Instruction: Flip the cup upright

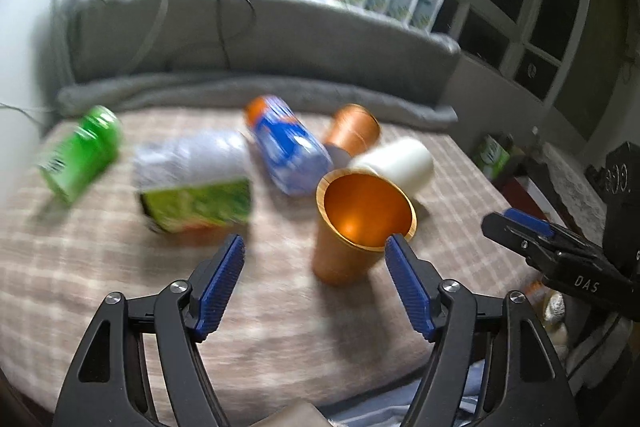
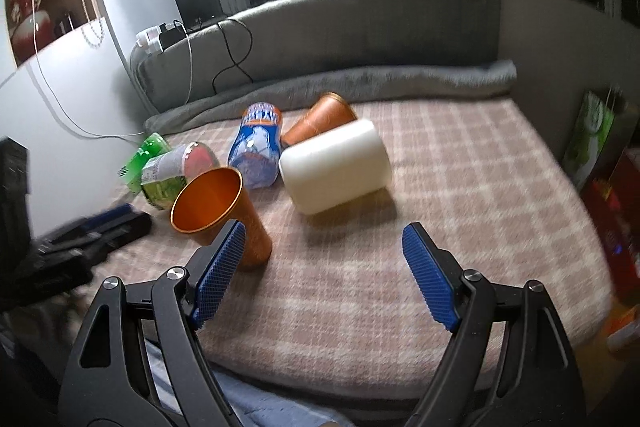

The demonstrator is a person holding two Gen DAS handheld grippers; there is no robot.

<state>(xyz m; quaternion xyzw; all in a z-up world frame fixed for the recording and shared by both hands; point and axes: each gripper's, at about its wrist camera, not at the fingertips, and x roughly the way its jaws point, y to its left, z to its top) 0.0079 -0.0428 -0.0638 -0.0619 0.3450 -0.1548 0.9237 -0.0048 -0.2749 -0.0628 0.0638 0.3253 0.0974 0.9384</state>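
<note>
An orange metal cup (image 1: 360,227) stands upright, mouth up, on the checked blanket (image 1: 280,307); it also shows in the right wrist view (image 2: 216,203). My left gripper (image 1: 316,247) is open and empty, its right finger just in front of the cup's rim. My right gripper (image 2: 324,239) is open and empty, its left finger in front of the cup's base. A second orange cup (image 1: 352,131) lies on its side behind, also seen in the right wrist view (image 2: 320,119). A white cup (image 2: 336,167) lies on its side beside it, and shows in the left wrist view (image 1: 400,163).
A blue and orange bottle (image 1: 288,147), a green carton (image 1: 196,187) and a green can (image 1: 80,151) lie on the blanket. A grey sofa back (image 1: 260,31) stands behind. The right gripper's body (image 1: 560,259) shows at the right edge of the left wrist view.
</note>
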